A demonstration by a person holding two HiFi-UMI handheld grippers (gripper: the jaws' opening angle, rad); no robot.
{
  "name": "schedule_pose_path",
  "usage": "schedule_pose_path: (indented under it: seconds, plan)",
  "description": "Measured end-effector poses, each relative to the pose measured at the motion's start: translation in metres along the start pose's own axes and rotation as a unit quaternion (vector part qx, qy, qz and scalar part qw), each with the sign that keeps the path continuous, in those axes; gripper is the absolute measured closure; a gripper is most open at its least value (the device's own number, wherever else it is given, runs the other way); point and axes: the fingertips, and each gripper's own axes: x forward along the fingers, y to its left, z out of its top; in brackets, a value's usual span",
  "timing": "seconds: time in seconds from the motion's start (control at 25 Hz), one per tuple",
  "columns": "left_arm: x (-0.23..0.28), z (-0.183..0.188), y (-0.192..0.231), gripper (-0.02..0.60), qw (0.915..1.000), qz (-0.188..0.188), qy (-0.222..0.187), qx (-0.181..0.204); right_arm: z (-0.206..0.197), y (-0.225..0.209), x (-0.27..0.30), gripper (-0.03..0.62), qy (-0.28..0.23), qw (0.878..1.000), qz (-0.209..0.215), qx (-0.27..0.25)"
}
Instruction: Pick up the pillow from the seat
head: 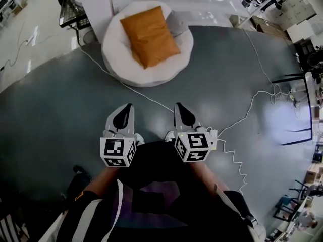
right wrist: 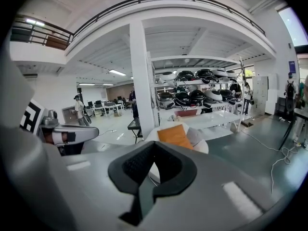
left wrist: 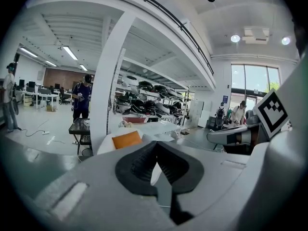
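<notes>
An orange pillow [head: 149, 34] lies on a round white seat [head: 121, 64] far ahead on the dark grey floor. A grey cushion [head: 176, 23] rests beside it on the seat. My left gripper [head: 124, 108] and my right gripper [head: 180, 107] hang side by side well short of the seat, both shut and holding nothing. The left gripper view catches the pillow [left wrist: 127, 139] small beyond the shut jaws of the left gripper [left wrist: 155, 146]. In the right gripper view the pillow [right wrist: 174, 135] and the seat [right wrist: 202, 146] sit past the right gripper [right wrist: 154, 146].
A white cable [head: 131, 89] runs across the floor from the seat toward me. A black cart [head: 73, 13] stands left of the seat beside a white pillar [left wrist: 103, 95]. Shelves of helmets [right wrist: 197, 97] stand behind the seat. Black stands [head: 298, 110] are at the right.
</notes>
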Motion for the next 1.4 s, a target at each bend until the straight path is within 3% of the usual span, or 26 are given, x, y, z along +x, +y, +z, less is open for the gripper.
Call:
schedule_pose_path:
  seconds: [0.56,1.4]
  plan:
    - [0.023,-0.003,0.017,0.577,0.9997,0.023,0.001,-0.009,0.0,-0.012,0.034,0.591,0.006,1.0,0.012,-0.001]
    - [0.16,0.038,-0.06,0.577,0.9976,0.069,0.004,0.002,0.04,-0.156,0.099,0.591,0.018,0.997,0.072,-0.026]
